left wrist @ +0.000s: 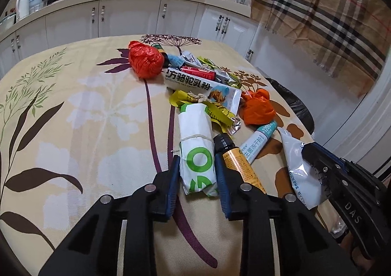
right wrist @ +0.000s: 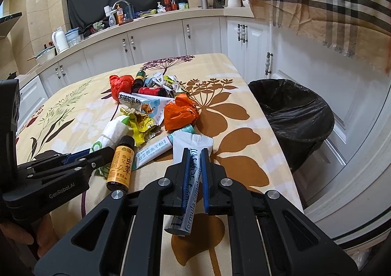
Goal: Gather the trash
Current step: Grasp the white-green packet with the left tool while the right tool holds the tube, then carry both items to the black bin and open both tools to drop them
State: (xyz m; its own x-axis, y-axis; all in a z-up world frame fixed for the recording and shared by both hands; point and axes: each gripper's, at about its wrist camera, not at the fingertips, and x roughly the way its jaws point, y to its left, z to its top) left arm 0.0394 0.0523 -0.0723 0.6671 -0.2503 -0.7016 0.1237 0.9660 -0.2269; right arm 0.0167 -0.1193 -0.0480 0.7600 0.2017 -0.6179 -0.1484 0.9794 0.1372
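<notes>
Right gripper point(right wrist: 194, 178) clenched on white sachet point(right wrist: 191, 151), lower centre of right wrist view; pouch looks light, thin, floppy, probably slick foil, so mid-body pinch seems fine, likely sags at ends. Left gripper point(left wrist: 198, 185) straddles white paper bundle point(left wrist: 196, 151) with green print, tied with string, lower centre of left wrist view; jaws apart, pads look just short of squeezing it. Bundle likely soft, crushable, light. Amber bottle point(left wrist: 238, 163) touching beside it, rigid, may roll. Black-lined bin point(right wrist: 293, 114) right of table point(right wrist: 73, 117).

Black frames, blue fingers point(right wrist: 187, 178), silver screws
</notes>
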